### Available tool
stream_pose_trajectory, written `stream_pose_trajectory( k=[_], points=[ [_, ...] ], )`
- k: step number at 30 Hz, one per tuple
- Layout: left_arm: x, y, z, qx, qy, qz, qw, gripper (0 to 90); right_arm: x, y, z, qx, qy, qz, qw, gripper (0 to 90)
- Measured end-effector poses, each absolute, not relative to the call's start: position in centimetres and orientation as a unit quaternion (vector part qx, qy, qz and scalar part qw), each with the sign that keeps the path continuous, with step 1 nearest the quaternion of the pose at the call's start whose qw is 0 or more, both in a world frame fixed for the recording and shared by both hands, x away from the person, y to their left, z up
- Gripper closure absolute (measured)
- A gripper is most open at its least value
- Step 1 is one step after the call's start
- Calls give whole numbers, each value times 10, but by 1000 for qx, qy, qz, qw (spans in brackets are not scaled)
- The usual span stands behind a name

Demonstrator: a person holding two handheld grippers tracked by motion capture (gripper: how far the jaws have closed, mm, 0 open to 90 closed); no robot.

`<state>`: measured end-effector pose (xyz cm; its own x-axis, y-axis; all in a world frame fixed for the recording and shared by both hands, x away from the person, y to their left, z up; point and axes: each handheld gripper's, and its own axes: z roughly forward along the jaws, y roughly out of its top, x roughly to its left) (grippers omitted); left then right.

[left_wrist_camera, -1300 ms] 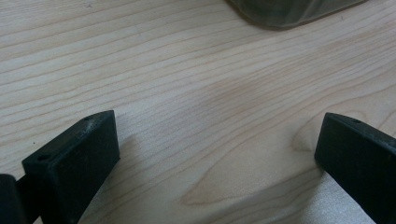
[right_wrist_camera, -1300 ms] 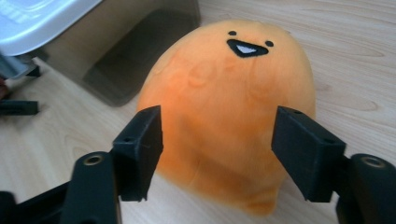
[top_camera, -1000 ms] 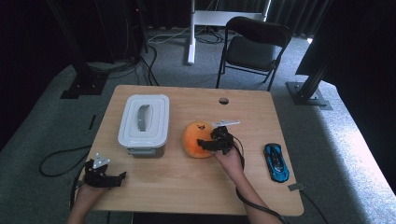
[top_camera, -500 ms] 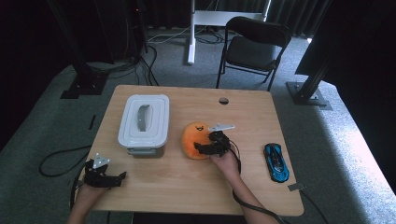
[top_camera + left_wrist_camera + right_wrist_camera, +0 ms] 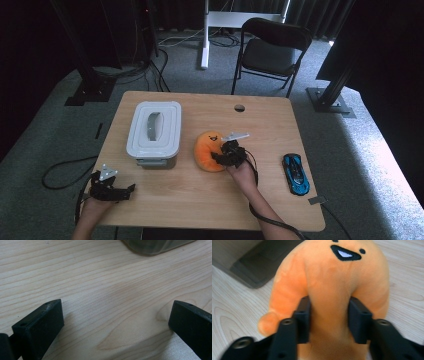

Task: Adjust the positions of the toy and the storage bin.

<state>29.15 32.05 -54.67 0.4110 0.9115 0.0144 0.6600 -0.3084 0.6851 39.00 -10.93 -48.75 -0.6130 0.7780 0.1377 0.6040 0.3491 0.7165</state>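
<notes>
Right gripper around orange plush

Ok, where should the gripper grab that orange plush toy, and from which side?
Grip the narrow middle ridge of the orange plush toy, coming from its near end, opposite the face. The right gripper has just closed there, its pads pressing the soft ridge in from both sides.

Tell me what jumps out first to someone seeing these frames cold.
The orange plush toy with a smiling face, mid-table, pinched by the right tongs, whose jaws have just been closing and now dent its soft body. Left of it stands a lidded white storage box. A blue toy car lies near the table's right edge.
</notes>
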Motion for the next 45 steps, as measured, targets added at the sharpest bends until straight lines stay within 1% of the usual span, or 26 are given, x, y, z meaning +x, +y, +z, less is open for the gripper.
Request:
stream_pose_trajectory(
  k=[2, 3, 7, 17, 30, 45],
  points=[
    [291, 320, -547, 782, 502, 206, 306, 3, 390, -111, -485, 424, 813, 381, 117, 692],
    [291, 320, -547, 782, 502, 205, 306, 3, 390, -112, -483, 426, 811, 383, 119, 712],
    [291, 320, -547, 782, 502, 206, 306, 3, 391, -116, -478, 426, 808, 388, 123, 741],
    [291, 320, -547, 782, 502, 205, 306, 3, 400, -140, -464, 436, 800, 389, 138, 747],
    [291, 320, -547, 782, 502, 205, 306, 3, 413, -189, -445, 465, 780, 384, 170, 748],
    [291, 320, -547, 782, 502, 206, 306, 3, 429, -238, -435, 498, 760, 364, 205, 747]
  ],
)
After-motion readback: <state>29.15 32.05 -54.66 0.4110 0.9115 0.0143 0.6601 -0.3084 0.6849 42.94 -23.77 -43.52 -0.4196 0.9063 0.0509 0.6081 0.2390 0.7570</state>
